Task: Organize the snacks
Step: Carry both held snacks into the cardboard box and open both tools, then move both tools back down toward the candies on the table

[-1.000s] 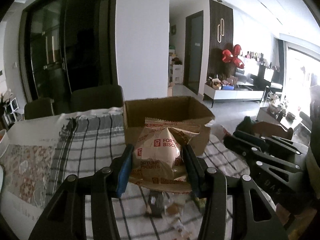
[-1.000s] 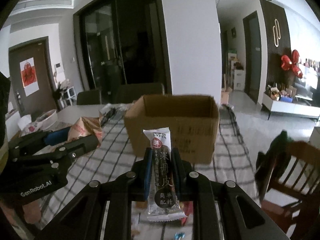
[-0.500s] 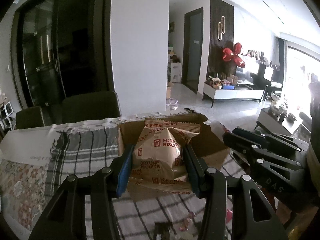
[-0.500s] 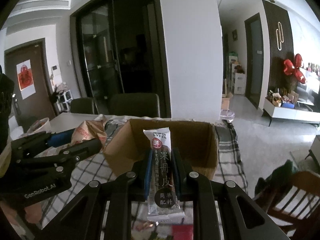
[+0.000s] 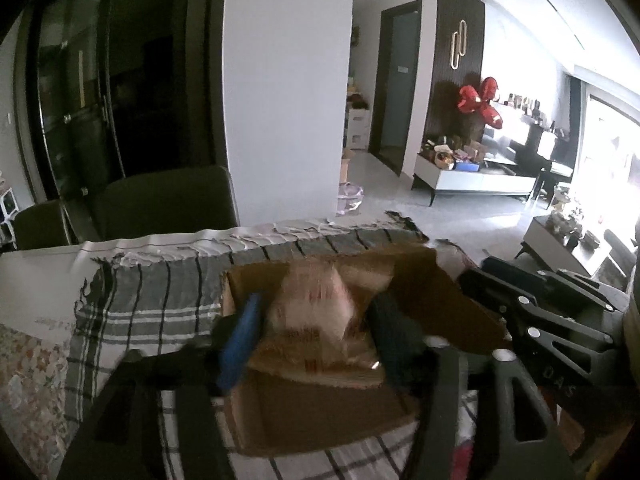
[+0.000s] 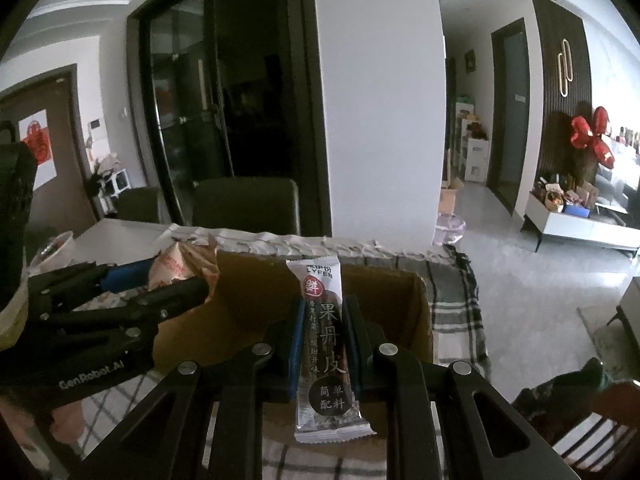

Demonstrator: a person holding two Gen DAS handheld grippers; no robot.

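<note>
1. Left gripper [image 5: 312, 320] – fingers clamped on the tan biscuit bag [image 5: 316, 312], blurred, over the open cardboard box [image 5: 452, 312]
2. Right gripper [image 6: 323, 336] – fingers pinching the upright fruit-leather bar [image 6: 326, 344] above the same box, which sits on the checked cloth [image 6: 456, 312] covering the desk

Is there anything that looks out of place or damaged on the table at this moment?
Nothing looks damaged or spilled. The checked cloth is rumpled at the table's far edge. Each gripper holds a snack over the cardboard box: left gripper the biscuit bag, right gripper the dark bar.
</note>
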